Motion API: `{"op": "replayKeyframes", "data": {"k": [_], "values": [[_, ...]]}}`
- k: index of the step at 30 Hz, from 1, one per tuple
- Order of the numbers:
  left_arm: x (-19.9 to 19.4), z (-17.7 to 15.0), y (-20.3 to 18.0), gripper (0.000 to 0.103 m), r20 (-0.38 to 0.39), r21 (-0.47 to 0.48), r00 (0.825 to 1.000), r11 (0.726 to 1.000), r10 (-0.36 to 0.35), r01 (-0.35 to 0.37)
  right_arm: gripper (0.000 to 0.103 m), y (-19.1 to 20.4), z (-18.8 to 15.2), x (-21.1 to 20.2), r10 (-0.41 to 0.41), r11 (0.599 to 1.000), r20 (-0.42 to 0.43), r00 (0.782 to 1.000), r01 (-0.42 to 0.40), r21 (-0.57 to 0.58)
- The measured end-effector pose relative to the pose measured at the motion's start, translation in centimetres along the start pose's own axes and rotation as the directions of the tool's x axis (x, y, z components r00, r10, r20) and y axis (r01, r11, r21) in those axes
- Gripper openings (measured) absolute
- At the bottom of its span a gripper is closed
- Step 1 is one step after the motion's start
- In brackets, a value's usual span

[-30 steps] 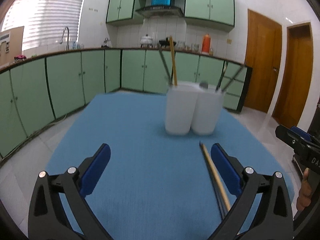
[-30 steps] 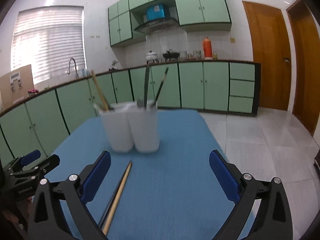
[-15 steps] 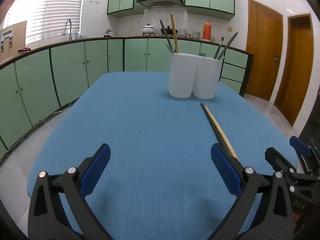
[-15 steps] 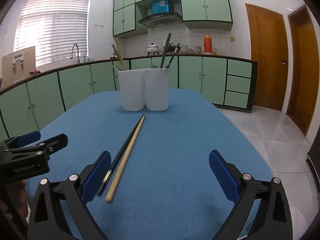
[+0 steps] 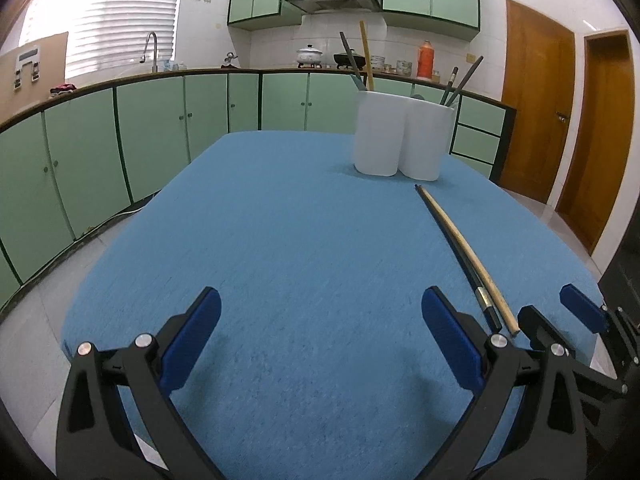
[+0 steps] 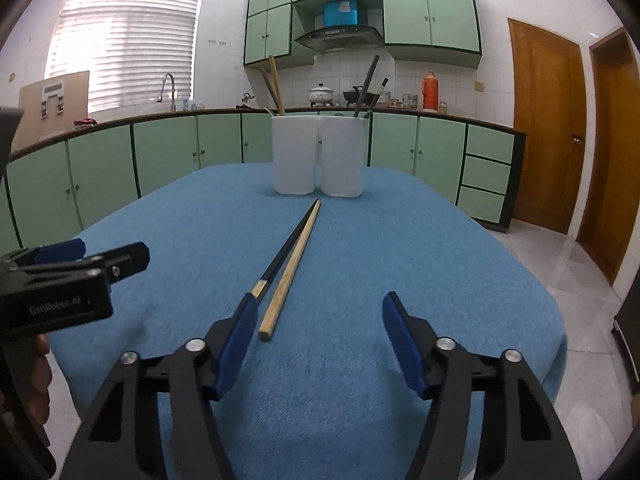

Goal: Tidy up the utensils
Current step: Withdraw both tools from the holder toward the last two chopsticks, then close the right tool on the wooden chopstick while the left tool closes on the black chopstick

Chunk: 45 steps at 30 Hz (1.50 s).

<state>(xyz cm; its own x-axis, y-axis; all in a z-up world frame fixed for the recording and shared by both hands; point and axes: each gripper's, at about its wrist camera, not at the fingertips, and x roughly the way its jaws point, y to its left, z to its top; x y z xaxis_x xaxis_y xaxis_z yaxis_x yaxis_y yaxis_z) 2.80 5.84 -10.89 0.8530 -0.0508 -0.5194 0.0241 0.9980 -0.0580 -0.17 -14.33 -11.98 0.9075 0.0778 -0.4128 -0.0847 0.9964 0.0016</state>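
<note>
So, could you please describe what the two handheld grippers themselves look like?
The left gripper and the right gripper match: each has black plastic fingers angled inward, lined with blue pads and fastened with silver round-head screws. From the right wrist view, the left gripper's black body carries white lettering, too blurred to read with certainty. No cables or sleeves show.

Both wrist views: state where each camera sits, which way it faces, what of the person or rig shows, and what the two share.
Left wrist: sits on the left gripper, low over the near edge of the blue table, facing the white holder and green cabinets; its open fingers show, with the right gripper at the right edge.
Right wrist: sits on the right gripper, facing the same way; its jaws have just been closing, with nothing between them; the left gripper and a hand show at left.
Shared: table, holder, the two chopsticks.
</note>
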Motion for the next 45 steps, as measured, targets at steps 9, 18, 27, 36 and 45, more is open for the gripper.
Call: {"op": "replayKeyframes", "data": {"k": [9,18,27,36,45], "values": [[-0.3,-0.2,0.6,0.097,0.003,-0.005,1.000,1.000,0.002,-0.002,0.038,2.0,-1.2,0.5,-0.005,0.999,0.015,1.000,0.005,-0.047],[-0.2,-0.3,0.7,0.098,0.000,-0.016,1.000,1.000,-0.002,0.002,0.019,2.2,-1.2,1.3,0.009,1.000,0.029,1.000,-0.008,-0.018],[-0.5,-0.1,-0.4,0.098,0.010,-0.009,1.000,1.000,-0.016,0.017,0.007,0.9,-0.9,1.0,0.006,0.999,0.035,0.999,-0.007,0.046],[-0.5,0.1,-3.9,0.097,0.030,0.001,0.996,0.997,-0.080,0.080,0.007,-2.2,-0.8,-0.8,-0.065,0.991,0.061,0.996,0.057,0.124],[0.7,-0.5,-7.7,0.095,0.012,0.031,0.995,0.994,-0.103,0.103,0.007,-5.3,-1.2,-2.5,-0.120,0.978,0.086,0.989,0.103,0.184]]}}
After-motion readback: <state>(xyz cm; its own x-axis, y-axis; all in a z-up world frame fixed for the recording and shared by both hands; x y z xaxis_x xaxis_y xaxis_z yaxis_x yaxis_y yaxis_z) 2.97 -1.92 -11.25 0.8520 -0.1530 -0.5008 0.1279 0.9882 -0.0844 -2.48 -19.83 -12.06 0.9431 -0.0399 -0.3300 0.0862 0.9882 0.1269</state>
